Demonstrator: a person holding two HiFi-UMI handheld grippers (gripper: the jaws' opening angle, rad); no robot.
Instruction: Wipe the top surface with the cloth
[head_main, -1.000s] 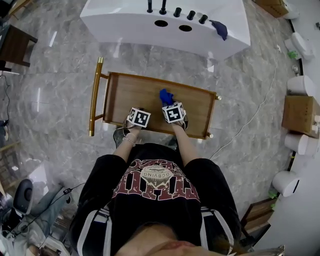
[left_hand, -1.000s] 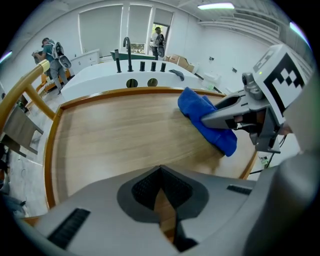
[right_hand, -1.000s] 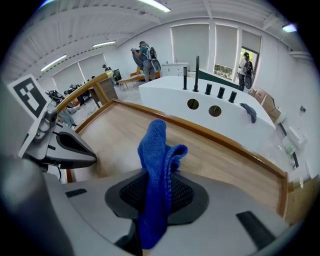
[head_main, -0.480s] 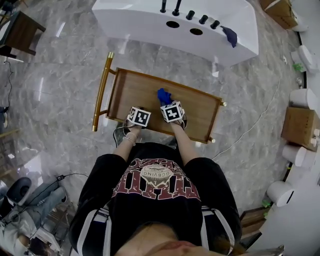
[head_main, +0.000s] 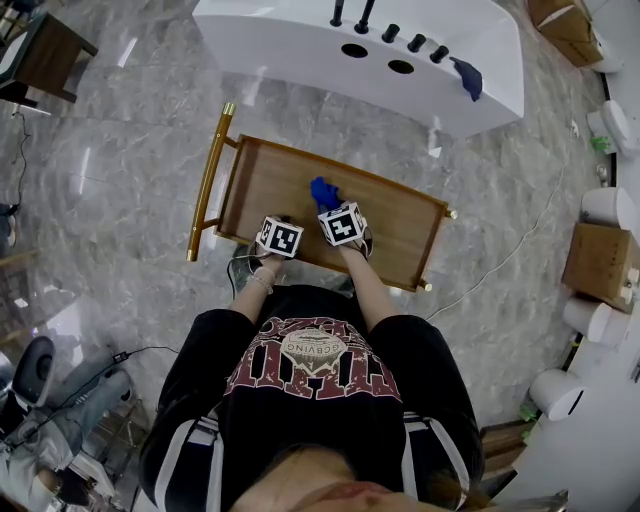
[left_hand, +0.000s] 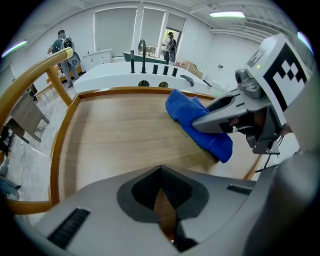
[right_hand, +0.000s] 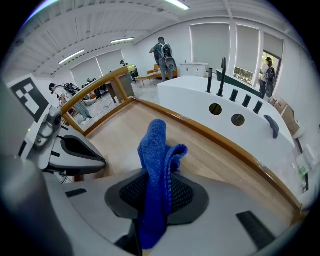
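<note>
R gripper (right_hand: 153, 196) is squeezed tight on the blue cloth (right_hand: 157, 150). The cloth pokes out btwn its jaws and lies on the wood cart top (head_main: 268, 185), about the middle, a bit to the near side. L gripper (left_hand: 161, 188) is just left of it by the near edge, jaws pressed together w/ nothing in them; a gold handle (head_main: 209, 180) is at the cart's left end & a big white counter (head_main: 290, 40) stands on the far side

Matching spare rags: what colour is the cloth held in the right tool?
Bright blue. The cloth shows best in the right gripper view.
</note>
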